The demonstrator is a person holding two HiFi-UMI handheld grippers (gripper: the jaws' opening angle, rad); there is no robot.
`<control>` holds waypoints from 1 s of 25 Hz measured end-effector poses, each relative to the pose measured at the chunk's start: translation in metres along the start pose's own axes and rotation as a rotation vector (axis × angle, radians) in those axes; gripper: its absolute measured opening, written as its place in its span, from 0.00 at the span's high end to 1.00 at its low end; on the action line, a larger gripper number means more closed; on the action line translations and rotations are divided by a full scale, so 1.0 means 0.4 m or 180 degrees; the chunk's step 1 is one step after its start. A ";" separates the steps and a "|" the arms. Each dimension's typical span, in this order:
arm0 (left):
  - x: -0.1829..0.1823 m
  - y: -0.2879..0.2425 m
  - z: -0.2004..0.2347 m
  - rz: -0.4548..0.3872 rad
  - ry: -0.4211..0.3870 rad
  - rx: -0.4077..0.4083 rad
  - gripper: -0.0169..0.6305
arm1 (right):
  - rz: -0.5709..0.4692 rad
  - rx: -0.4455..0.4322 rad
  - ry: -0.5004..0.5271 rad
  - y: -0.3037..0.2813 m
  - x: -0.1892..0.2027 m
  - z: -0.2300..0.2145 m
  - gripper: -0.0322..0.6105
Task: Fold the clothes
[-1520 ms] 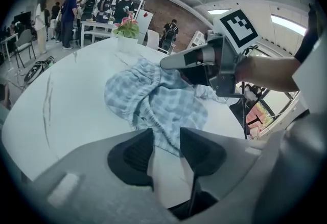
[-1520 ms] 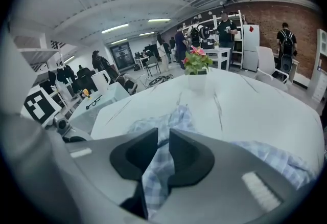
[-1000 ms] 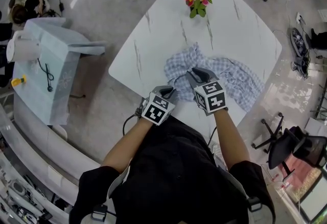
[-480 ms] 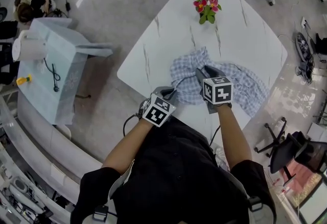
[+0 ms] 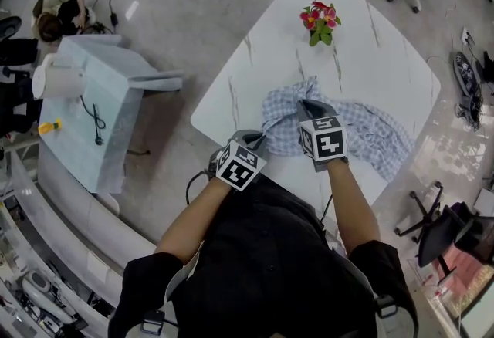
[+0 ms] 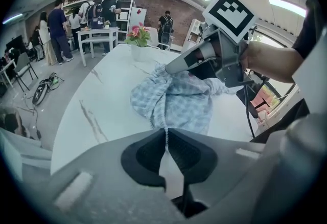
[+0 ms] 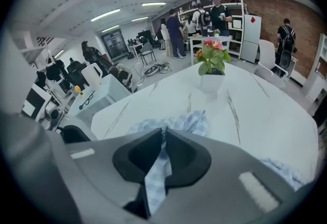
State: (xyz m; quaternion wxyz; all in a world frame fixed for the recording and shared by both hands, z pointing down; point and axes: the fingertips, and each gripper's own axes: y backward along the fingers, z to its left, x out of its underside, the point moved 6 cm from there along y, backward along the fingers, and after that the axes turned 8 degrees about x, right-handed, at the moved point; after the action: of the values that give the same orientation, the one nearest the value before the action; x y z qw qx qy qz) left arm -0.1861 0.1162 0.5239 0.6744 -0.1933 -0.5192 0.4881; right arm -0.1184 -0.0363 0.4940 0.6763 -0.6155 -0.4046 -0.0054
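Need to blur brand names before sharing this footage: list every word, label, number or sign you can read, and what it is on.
No text is readable here.
Left marker cube and right marker cube: black-and-white square patterns only, no letters.
White board with a red mark, far wall in the left gripper view: too small to read.
Checked cloth: no tag or print shows.

The right gripper (image 5: 306,106) shifted across the cloth (image 5: 363,132) toward the plant (image 5: 320,20). Its jaws had just been closing, and they came together on a fold of the fabric. The left gripper (image 5: 260,139) drew back from the plant and took its pinched corner along, so that end of the cloth pulled out longer.
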 end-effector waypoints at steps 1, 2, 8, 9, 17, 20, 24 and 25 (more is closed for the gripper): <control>-0.002 0.009 0.007 0.0012 -0.0025 -0.0012 0.93 | -0.0038 0.0000 -0.0012 0.001 -0.014 0.001 0.90; -0.003 0.020 0.014 0.0021 -0.0050 -0.0021 0.93 | -0.0069 -0.0002 -0.0027 0.003 -0.029 0.004 0.91; -0.020 0.084 0.084 0.0078 -0.0240 0.0074 0.93 | -0.0227 0.0029 -0.0098 -0.017 -0.142 0.038 0.91; -0.027 0.091 0.100 0.0094 -0.0282 0.0120 0.93 | -0.0243 0.0050 -0.0116 -0.026 -0.166 0.043 0.91; -0.045 0.177 0.292 0.0233 -0.0533 0.0426 0.93 | -0.0328 0.0155 -0.0373 -0.145 -0.348 0.115 0.91; -0.049 0.213 0.360 0.0245 -0.0581 0.0552 0.93 | -0.0335 0.0165 -0.0439 -0.192 -0.406 0.147 0.91; -0.067 0.245 0.420 0.0251 -0.0629 0.0671 0.93 | -0.0331 0.0202 -0.0447 -0.240 -0.470 0.171 0.91; -0.070 0.249 0.429 0.0258 -0.0646 0.0699 0.93 | -0.0335 0.0202 -0.0435 -0.251 -0.485 0.176 0.91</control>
State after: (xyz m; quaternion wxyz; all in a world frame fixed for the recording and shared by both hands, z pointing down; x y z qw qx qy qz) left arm -0.3840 0.0946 0.4994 0.6153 -0.0889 -0.5199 0.5859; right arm -0.3376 -0.0969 0.4638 0.6651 -0.5705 -0.4816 0.0139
